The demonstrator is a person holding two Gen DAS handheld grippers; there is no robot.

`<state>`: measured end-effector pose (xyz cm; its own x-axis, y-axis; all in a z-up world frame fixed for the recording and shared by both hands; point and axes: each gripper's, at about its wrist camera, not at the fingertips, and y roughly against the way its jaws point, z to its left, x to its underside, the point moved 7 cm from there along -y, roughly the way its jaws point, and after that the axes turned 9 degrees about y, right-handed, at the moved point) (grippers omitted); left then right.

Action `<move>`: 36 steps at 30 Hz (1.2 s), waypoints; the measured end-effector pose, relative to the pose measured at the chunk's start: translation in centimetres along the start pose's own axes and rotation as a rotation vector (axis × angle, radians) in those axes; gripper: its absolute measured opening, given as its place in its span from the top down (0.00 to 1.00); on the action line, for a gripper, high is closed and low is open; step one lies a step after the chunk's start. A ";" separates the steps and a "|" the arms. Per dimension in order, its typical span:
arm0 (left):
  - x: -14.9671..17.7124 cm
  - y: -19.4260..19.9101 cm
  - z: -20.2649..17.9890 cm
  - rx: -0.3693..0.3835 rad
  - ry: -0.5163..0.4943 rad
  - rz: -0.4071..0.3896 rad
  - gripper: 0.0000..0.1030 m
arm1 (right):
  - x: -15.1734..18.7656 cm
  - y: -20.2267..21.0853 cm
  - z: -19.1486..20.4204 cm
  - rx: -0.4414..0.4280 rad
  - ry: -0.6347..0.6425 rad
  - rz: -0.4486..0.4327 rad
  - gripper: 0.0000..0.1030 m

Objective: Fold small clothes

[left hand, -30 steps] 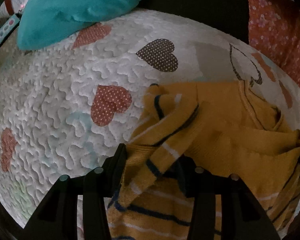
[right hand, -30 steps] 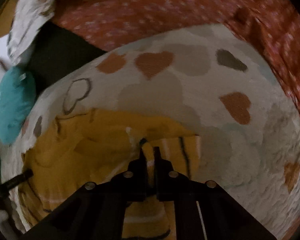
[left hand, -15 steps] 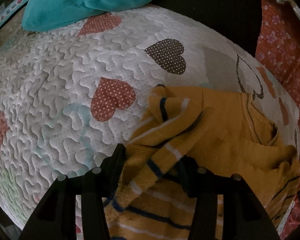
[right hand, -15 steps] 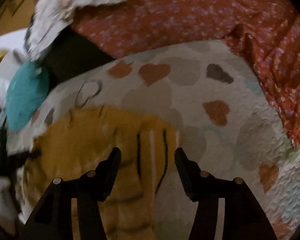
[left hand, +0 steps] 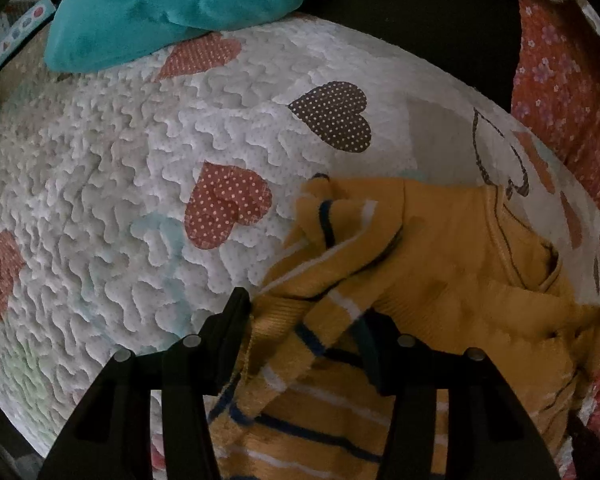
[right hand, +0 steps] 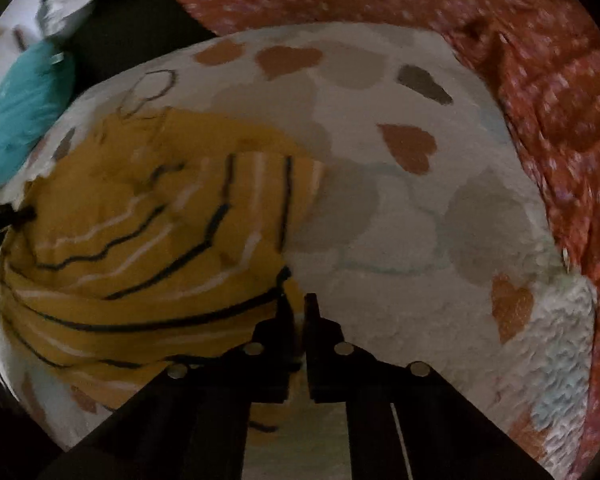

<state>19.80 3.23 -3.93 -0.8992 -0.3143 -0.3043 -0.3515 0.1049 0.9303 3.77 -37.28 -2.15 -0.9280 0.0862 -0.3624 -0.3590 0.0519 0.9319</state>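
Observation:
A small mustard-yellow sweater [left hand: 452, 264] with navy and white stripes lies crumpled on a white quilt [left hand: 100, 184] with heart patches. My left gripper [left hand: 304, 316] is open, its jaws wide apart on either side of a striped sleeve [left hand: 328, 280] that drapes between them. In the right wrist view the sweater [right hand: 148, 248] fills the left half. My right gripper [right hand: 298, 308] is shut on the sweater's striped edge at its lower right corner.
A teal cushion [left hand: 172, 4] lies at the quilt's far left edge, and also shows in the right wrist view [right hand: 20, 108]. An orange floral cloth [right hand: 500, 40] borders the quilt at the back and right. Bare quilt [right hand: 420, 240] lies right of the sweater.
My right gripper let go of the sleeve, opened, moved down along the sweater and shut on its lower edge. The left gripper stayed open around the sleeve, barely moving.

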 end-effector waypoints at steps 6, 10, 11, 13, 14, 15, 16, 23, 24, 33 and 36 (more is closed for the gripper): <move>-0.1 1.4 0.7 0.058 0.051 0.019 0.50 | -3.7 3.2 1.1 -0.030 -0.010 -0.122 0.76; -0.6 3.5 1.4 0.088 0.073 -0.041 0.50 | -7.0 5.2 4.3 -0.002 0.062 -0.284 0.49; -0.7 3.8 1.5 0.093 0.074 -0.052 0.50 | -7.7 5.2 5.7 -0.002 0.105 -0.313 0.49; -0.8 4.3 1.7 0.112 0.072 -0.063 0.50 | -8.9 4.4 9.0 0.010 0.230 -0.358 0.49; -0.8 4.4 1.7 0.122 0.074 -0.063 0.50 | -9.3 3.8 10.3 0.013 0.276 -0.364 0.49; -0.8 4.5 1.7 0.131 0.073 -0.061 0.50 | -9.4 2.5 11.9 0.018 0.332 -0.354 0.49; -0.8 4.5 1.6 0.140 0.069 -0.058 0.50 | -9.5 1.6 12.4 0.030 0.359 -0.338 0.49; 0.2 2.9 -2.1 0.178 -0.141 -0.005 0.50 | -9.5 -3.2 13.6 0.140 0.496 -0.249 0.75; 0.5 2.4 -2.6 0.162 -0.175 0.001 0.50 | -9.5 -3.2 13.1 0.140 0.476 -0.246 0.99; -0.5 -0.8 -3.5 0.076 -0.154 -0.004 0.70 | -11.7 -1.4 2.0 0.156 0.006 -0.277 1.00; -1.1 -1.3 -3.6 0.061 -0.112 -0.015 0.70 | -10.8 -2.0 -2.1 0.190 -0.139 -0.239 0.99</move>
<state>22.16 0.00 -4.03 -0.9161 -0.2092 -0.3420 -0.3769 0.1590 0.9125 14.29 -40.45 -0.10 -0.7928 0.1831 -0.5814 -0.5280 0.2703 0.8051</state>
